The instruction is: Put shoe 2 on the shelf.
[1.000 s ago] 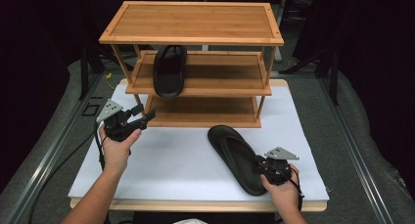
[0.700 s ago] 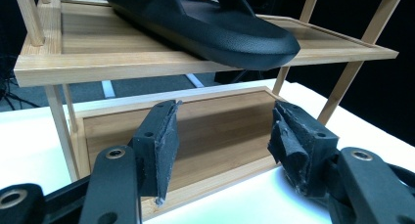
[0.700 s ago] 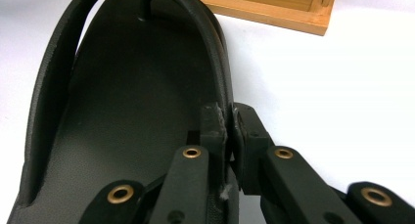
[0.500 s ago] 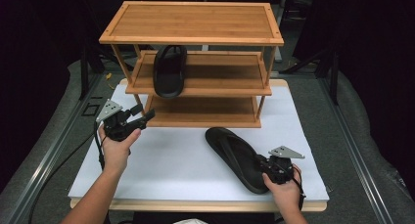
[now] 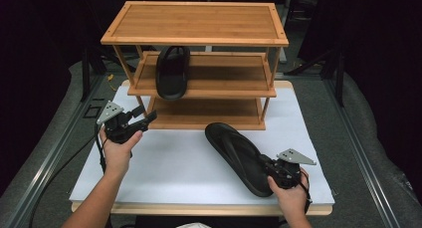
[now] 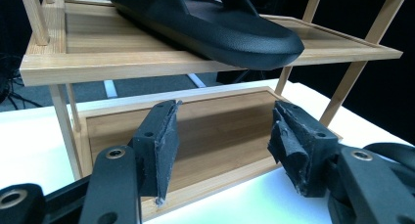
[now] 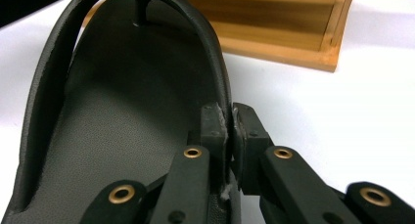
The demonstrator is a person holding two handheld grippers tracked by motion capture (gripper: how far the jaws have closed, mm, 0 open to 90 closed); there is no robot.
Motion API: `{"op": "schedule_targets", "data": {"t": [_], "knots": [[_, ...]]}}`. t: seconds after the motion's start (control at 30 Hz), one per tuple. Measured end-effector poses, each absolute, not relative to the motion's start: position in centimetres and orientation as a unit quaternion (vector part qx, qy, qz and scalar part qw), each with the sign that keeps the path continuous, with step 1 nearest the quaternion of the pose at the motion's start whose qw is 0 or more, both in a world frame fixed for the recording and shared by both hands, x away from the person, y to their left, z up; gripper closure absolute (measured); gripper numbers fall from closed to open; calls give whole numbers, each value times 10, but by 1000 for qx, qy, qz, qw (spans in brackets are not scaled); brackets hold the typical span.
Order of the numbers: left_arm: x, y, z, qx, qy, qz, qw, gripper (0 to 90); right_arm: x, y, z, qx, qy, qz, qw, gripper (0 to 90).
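- Flip-flop point(image 5: 238, 156), black, lies on the white surface point(image 5: 169, 163) in front of the wooden shoe rack, right of centre, toe end toward the rack and heel end toward the person.
- Left gripper point(image 5: 142, 119): held in the person's left hand point(image 5: 118, 151) above the left part of the surface, pointing at the rack's bottom shelf. The left gripper view shows its jaws standing well apart with nothing between the pads point(image 6: 164, 145); open and empty.
- Shoe rack point(image 5: 199, 24): three bamboo tiers, standing at the far side of the surface. The top tier is bare in the high view.
- Second flip-flop point(image 5: 172, 71): black, rests on the middle shelf toward its left end, its near end overhanging the shelf's front edge, as the left gripper view confirms.
- Right gripper point(image 5: 268, 167): held in the person's right hand point(image 5: 291, 190) at the near right of the surface. The right gripper view shows both pads pressed together on the raised edge of the flip-flop point(image 7: 122, 111) near its heel; closed, gripping that rim.
- Whether the flip-flop's heel is lifted off the surface cannot be determined.
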State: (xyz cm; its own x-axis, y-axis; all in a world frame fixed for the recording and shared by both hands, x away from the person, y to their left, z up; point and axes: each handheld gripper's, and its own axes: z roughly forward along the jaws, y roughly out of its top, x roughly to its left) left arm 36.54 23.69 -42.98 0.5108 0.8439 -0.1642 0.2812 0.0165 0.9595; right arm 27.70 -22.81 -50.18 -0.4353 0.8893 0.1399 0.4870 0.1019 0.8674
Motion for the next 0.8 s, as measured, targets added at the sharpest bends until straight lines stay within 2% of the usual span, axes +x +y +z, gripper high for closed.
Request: {"op": "schedule_targets", "data": {"t": [0.8], "knots": [[366, 242, -429, 649, 437, 251, 570, 432, 265, -237, -462, 460, 656, 548, 241, 847]]}}
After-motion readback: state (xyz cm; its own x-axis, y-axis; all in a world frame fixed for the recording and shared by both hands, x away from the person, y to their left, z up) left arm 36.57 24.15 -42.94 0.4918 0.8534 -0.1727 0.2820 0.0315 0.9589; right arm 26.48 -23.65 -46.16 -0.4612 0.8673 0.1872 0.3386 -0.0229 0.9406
